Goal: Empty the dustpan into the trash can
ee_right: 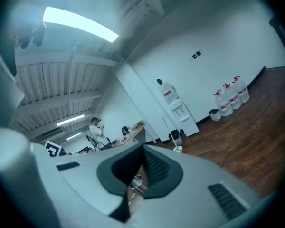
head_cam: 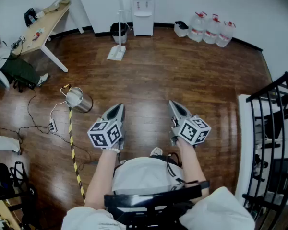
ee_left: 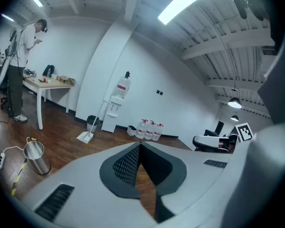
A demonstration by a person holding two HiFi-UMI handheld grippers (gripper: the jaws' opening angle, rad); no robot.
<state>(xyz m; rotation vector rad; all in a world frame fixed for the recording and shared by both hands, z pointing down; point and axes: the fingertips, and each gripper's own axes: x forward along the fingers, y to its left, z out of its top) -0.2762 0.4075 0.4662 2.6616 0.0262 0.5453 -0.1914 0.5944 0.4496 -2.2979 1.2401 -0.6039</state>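
The white long-handled dustpan (head_cam: 116,51) stands on the wood floor at the far wall, beside a small black bin (head_cam: 118,31); the left gripper view shows the dustpan (ee_left: 85,137) far ahead. A shiny steel trash can (head_cam: 78,99) stands on the floor ahead-left of my left gripper (head_cam: 119,107). The can (ee_left: 36,156) is low left in the left gripper view, and a bit of the can (ee_right: 137,182) shows behind the right jaws. Both my left gripper (ee_left: 140,145) and my right gripper (head_cam: 174,104) are shut and empty, held in the air far from the dustpan.
A water dispenser (head_cam: 143,8) and water bottles (head_cam: 211,30) line the far wall. A wooden table (head_cam: 43,28) with a person (ee_left: 21,56) beside it stands at the left. A yellow-black striped strip (head_cam: 73,147) and a power strip (head_cam: 52,124) lie near the can. A black railing (head_cam: 273,143) runs along the right.
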